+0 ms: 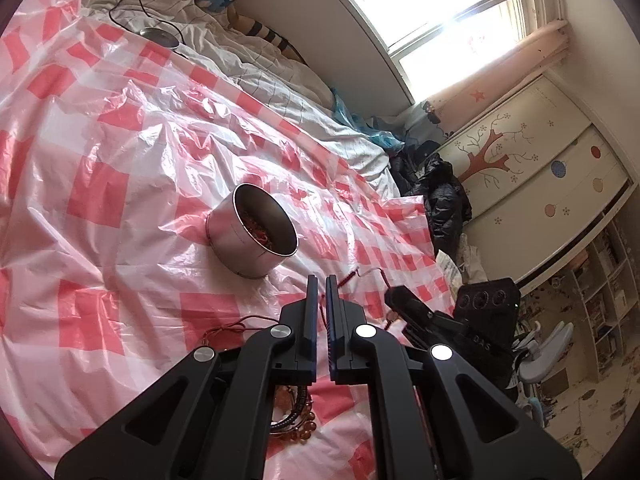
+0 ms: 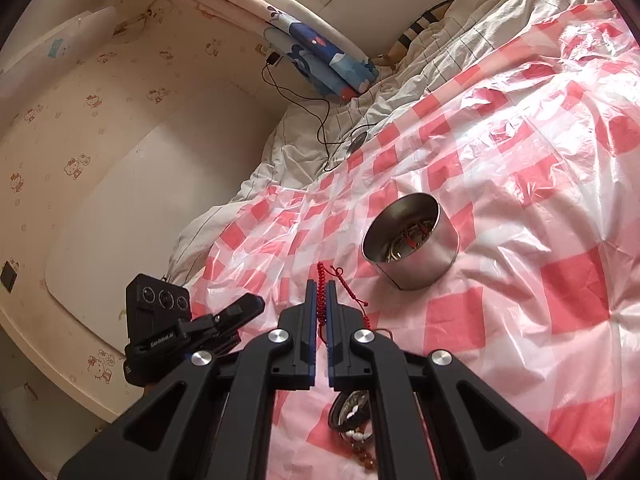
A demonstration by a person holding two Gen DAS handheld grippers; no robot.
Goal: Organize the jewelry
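Observation:
A round steel tin [image 1: 256, 236] stands on the red-and-white checked plastic sheet [image 1: 100, 184] with jewelry inside; it also shows in the right wrist view [image 2: 414, 252]. My right gripper [image 2: 320, 284] is shut on a red braided cord bracelet [image 2: 321, 280], held above the sheet just left of the tin. That gripper and cord appear in the left wrist view [image 1: 404, 300]. My left gripper [image 1: 321, 280] has its jaws nearly together with nothing visible between them. Bead bracelets [image 1: 294, 420] lie under it, and a thin red string [image 1: 236, 326] lies beside it. More beads [image 2: 356, 420] lie under my right gripper.
A white quilt [image 1: 256, 72] with a black cable and a small round metal disc [image 1: 160, 36] lies beyond the sheet. Dark clothes [image 1: 440, 196] are piled at the bed's end by a wardrobe. A wall and white headboard panel [image 2: 132, 208] stand left of the bed.

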